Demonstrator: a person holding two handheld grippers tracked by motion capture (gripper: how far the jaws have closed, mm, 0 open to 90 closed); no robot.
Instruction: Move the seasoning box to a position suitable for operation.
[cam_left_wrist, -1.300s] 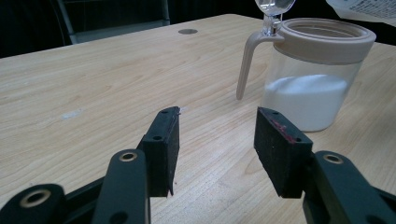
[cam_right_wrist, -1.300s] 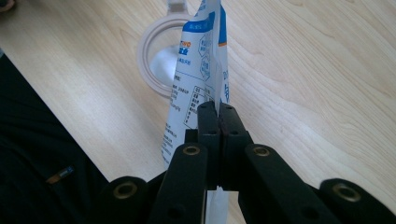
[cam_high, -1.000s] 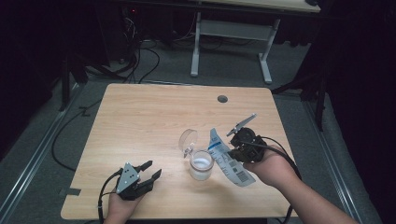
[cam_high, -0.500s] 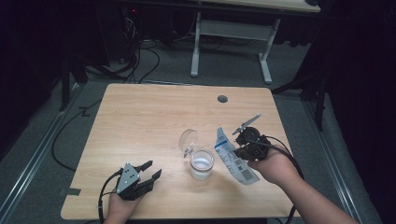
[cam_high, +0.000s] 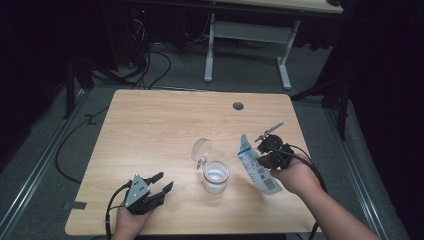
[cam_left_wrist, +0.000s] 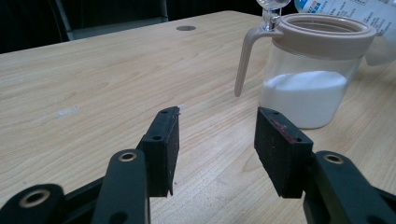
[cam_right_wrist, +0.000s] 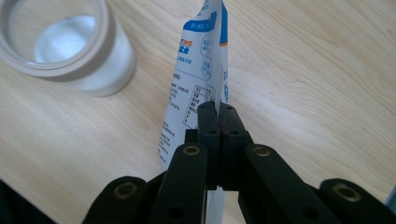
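Brightly lit table (cam_high: 165, 120) amid dark surroundings; soft, slightly blurry close-ups.

A light wooden table (cam_high: 165, 125) with a round cable hole (cam_high: 238, 106) is seen; a lidded jar (cam_high: 215, 176) of white powder is stood on it.

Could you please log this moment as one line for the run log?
right gripper: shut on packet, beside jar | left gripper: open, holding nothing | jar: lid open, white powder inside

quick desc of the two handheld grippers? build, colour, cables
Both are black two-jaw units. The left gripper carries a grey three-cornered plate on top; its flat rectangular pads show reddish smears. The right gripper has a thin rod sticking up. A black cable trails from each. Forearms bare.
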